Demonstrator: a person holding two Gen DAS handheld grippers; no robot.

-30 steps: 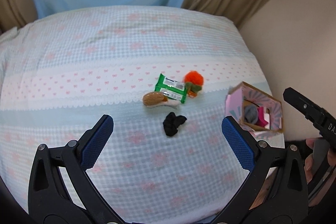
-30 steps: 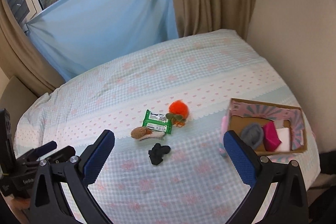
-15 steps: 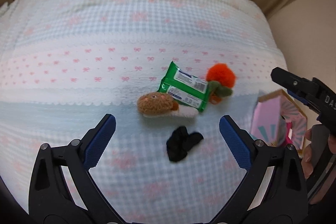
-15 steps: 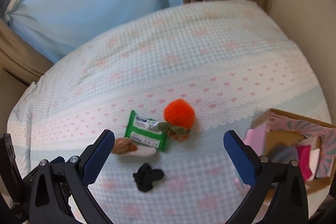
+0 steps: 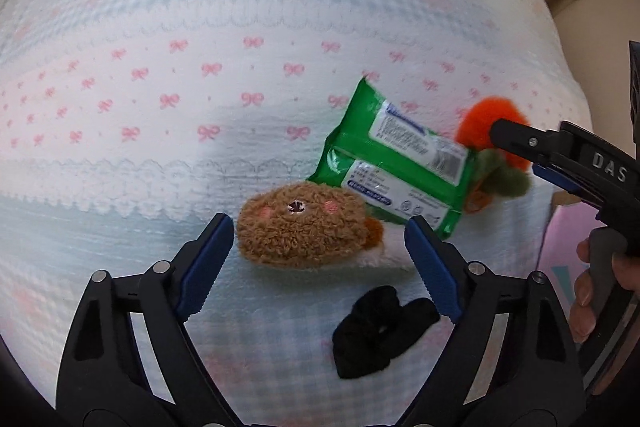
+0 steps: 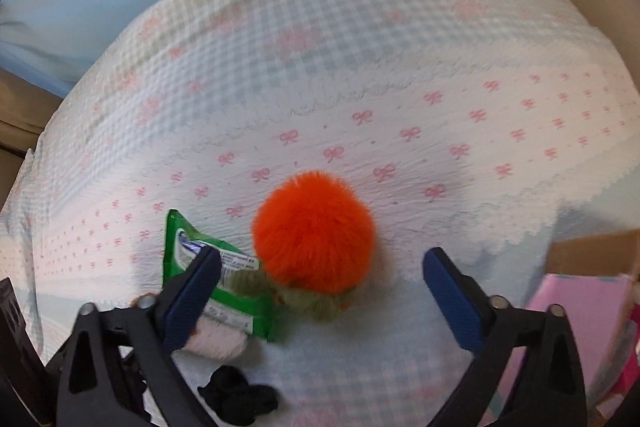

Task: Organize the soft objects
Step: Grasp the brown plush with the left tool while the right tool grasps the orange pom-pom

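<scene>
A brown bear plush (image 5: 304, 223) with a white underside lies on the bed cover (image 5: 180, 75). My left gripper (image 5: 319, 223) straddles it, jaws closing, pads a little clear of the fur. An orange pompom (image 6: 314, 227) with green leaves lies beside a green wipes pack (image 5: 392, 155). My right gripper (image 6: 323, 255) straddles the pompom, jaws closing, pads apart from it. In the left wrist view the right gripper's finger (image 5: 552, 151) covers part of the pompom (image 5: 480, 119). A black scrunchie (image 5: 380, 331) lies just in front of the plush.
A pink cardboard box (image 6: 580, 307) stands at the right edge of the bed, with soft items inside. A person's hand (image 5: 592, 291) grips the right tool's handle. Beige curtains and a blue sheet hang behind the bed; a beige wall is on the right.
Both grippers have come down close to the bed and their jaws have narrowed. The left now frames the bear plush, the right frames the orange pompom. The objects have not moved.
</scene>
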